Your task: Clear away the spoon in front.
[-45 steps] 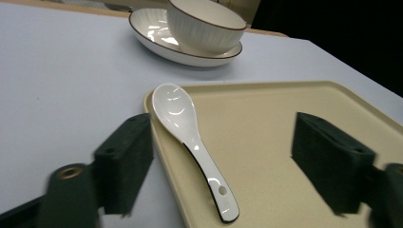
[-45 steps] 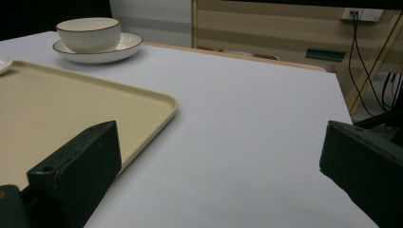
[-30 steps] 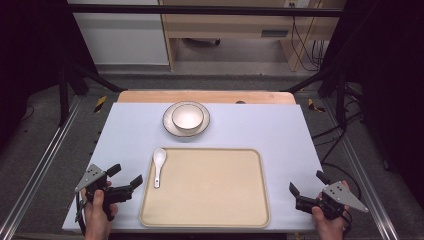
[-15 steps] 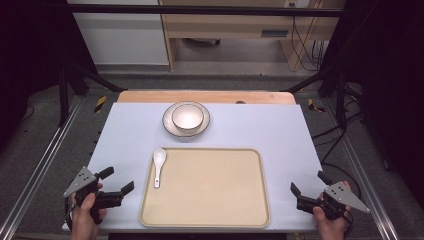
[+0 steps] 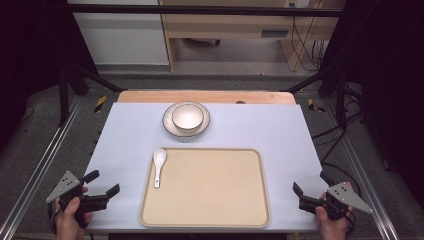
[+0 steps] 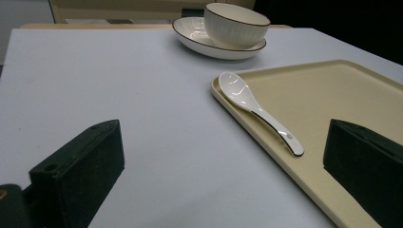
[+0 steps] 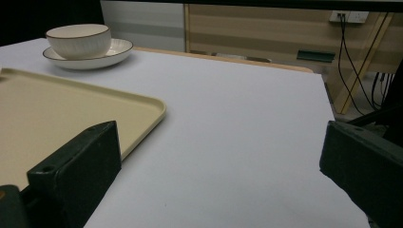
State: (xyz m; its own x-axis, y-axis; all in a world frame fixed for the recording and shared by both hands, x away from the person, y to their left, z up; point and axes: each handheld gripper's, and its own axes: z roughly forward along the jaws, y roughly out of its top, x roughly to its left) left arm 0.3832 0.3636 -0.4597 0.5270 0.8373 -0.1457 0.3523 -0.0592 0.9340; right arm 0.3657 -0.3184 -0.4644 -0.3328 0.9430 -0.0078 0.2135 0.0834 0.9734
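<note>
Beige plastic tray point(image 5: 210, 190) lies on the pale blue-grey table point(image 5: 275, 130), near the person's edge and roughly centred. A white spoon point(image 5: 158, 165) rests along the tray's left rim, its bowl end pointing away from the person and its handle toward them; in the left gripper view the spoon point(image 6: 259, 109) lies on the rim with the handle angled inward over the tray. Beyond the tray, well apart from it, a white bowl point(image 5: 187, 116) with a dark rim sits in a shallow plate point(image 5: 170, 122) of the same style.

At the near left corner of the table, the left gripper point(image 5: 102, 184) is held in the person's left hand point(image 5: 70, 220), its jaws spread wide with nothing between them. It points toward the tray's left side, and the spoon is near but apart from it. At the near right corner, the right gripper point(image 5: 309, 189) is held in the right hand point(image 5: 332, 222), jaws likewise wide apart and empty, angled toward the tray's right edge. Both grippers are off the tray.
</note>
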